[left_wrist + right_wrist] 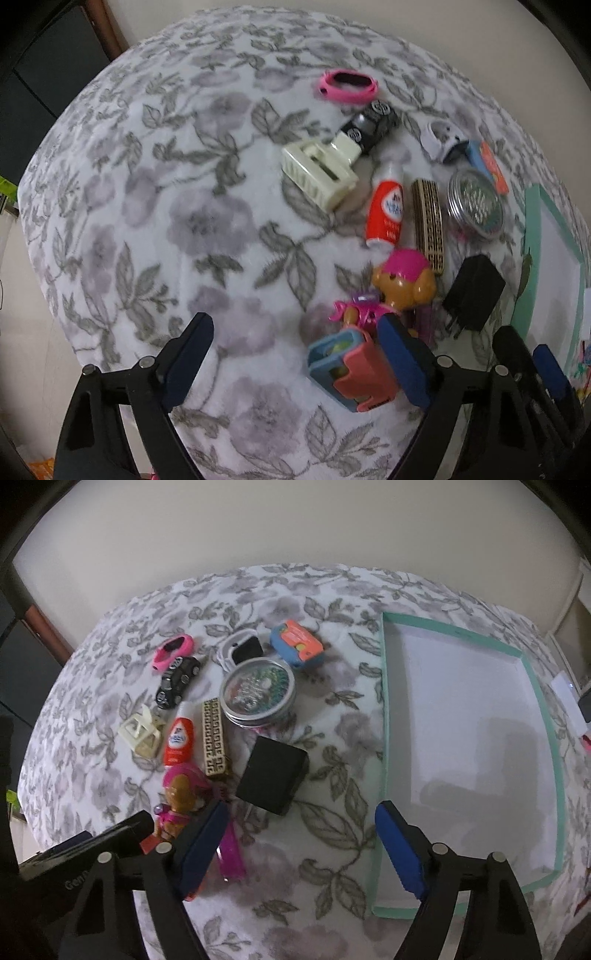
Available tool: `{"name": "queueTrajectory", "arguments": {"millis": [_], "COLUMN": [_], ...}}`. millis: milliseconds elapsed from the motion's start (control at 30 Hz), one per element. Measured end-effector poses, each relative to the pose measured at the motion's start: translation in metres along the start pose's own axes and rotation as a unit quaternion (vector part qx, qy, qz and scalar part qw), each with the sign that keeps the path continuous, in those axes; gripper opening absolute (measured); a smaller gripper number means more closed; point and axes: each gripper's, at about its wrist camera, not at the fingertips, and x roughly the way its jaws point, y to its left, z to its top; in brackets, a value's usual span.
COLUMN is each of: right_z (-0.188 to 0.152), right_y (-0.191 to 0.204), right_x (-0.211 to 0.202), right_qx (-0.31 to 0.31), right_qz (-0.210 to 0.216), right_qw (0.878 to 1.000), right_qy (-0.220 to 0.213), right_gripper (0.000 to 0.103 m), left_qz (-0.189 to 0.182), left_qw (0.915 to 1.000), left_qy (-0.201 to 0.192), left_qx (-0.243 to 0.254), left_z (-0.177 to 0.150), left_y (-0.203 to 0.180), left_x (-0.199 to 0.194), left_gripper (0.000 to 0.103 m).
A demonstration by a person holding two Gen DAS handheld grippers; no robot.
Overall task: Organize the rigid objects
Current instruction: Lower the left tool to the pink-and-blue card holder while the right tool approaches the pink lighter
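Between left gripper fingers: blue-and-coral case, ungripped.

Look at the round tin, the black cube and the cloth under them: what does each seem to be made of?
Round tin: silvery rim with a clear-looking lid, so probably metal with a plastic or glass window. Black cube: matte, sharp-edged, with prongs showing in the left wrist view, likely hard plastic. Cloth: fuzzy, floral-printed, probably fleece.

Floral blanket w/ teal tray, black cube, round tin, toys.
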Motion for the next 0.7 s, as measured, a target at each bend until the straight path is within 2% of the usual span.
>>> {"name": "queueTrajectory", "arguments": {"millis": [200,300,433,500,700], "right_z": [-0.001,-0.001,-0.001,-0.002,-0.004], "right_y": [-0.007,-0.008,-0.007,-0.006,-0.009], "right_x": [0.005,0.007,0.009,0.011,0.016], "right_qx": [0.012,0.015,0.016,0.014,0.021], "right_qz": [0.004,0.008,0.009,0.005,0.010], "right_qw": [1.000,1.000,1.000,1.000,0.999], "right_qy": [0.007,0.011,0.013,0.015,0.024], "right_gripper": [0.082,0.081,0.081,0.078,0.078], "left_qz": [-0.024,-0.041,-0.053,-0.048,-0.043], "left_qw": [0.9994,0.9987,0.9978,0.9978,0.9981], "left_qy": [0.020,0.026,0.027,0.027,0.022], "left_qx": [0.014,0.016,0.029,0.037,0.037], "left_z": [-0.010,-0.013,-0.014,-0.014,-0.015], "left_y": [-0.010,-0.010,-0.019,-0.022,-0.024], "left_x": [0.010,0.012,0.012,0.011,0.007], "left_gripper": [0.078,0.067,0.048,0.048,0.048]}}
